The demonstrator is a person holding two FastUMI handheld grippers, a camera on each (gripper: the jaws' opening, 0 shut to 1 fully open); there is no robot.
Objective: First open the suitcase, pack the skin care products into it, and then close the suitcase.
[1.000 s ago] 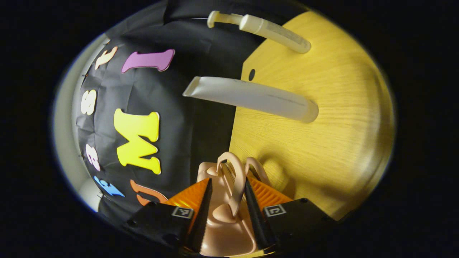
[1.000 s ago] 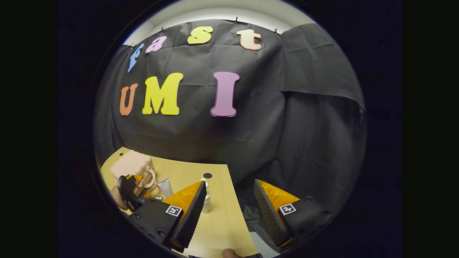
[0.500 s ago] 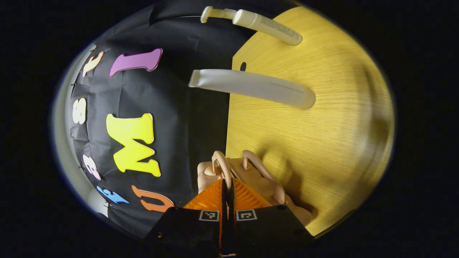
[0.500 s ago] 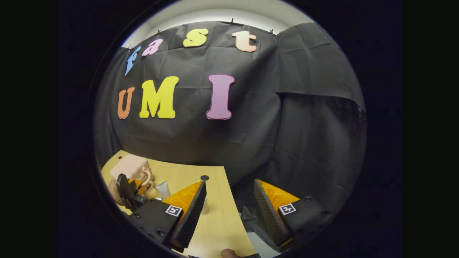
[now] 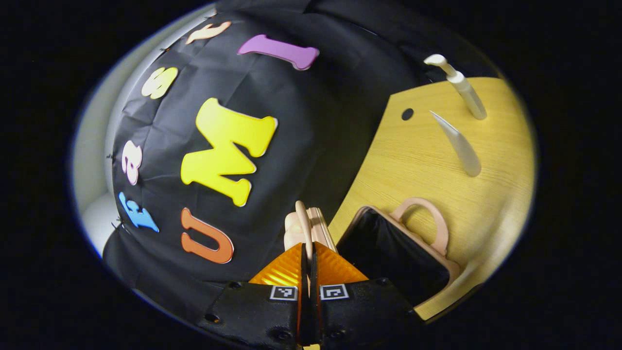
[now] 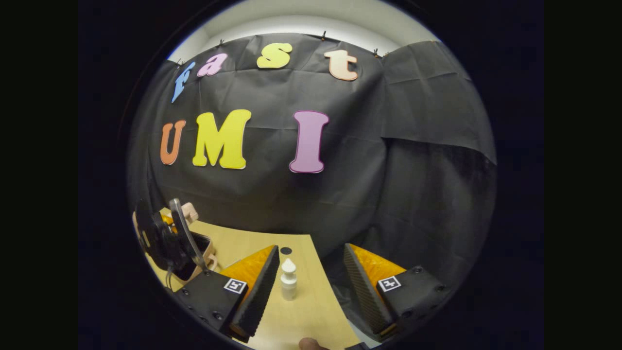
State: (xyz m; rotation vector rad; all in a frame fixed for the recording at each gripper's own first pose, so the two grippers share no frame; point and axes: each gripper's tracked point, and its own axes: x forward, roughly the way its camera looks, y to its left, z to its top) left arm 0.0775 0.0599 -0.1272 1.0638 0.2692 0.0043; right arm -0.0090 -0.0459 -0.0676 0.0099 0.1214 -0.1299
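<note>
Suitcase: a small peach-pink case (image 5: 388,243) on the wooden counter (image 5: 427,160), lying open in my left gripper view, just right of my claw; I also see it at the far left of my right gripper view (image 6: 197,248).
Suitcase halves: the base lies on the counter with its handle (image 5: 427,218) toward the tubes; the lid (image 5: 311,223) stands raised on edge in front of my left claw.
Suitcase contents: the lining (image 5: 388,257) of the base is dark, and I can make out no products in it.
Left claw: my left claw (image 5: 307,253) is closed, its fingers pressed together on the thin lid handle (image 5: 303,218) that rises between them.
Right claw: my right claw (image 6: 311,272) hangs wide open over the counter edge, holding nothing.
Skin care products: a white squeeze tube (image 5: 459,146) and a cream pump bottle (image 5: 461,87) stand on the counter, far right of the case and near each other.
Small bottle: a white bottle (image 6: 288,279) stands upright on the counter, just beside my right claw's left finger.
</note>
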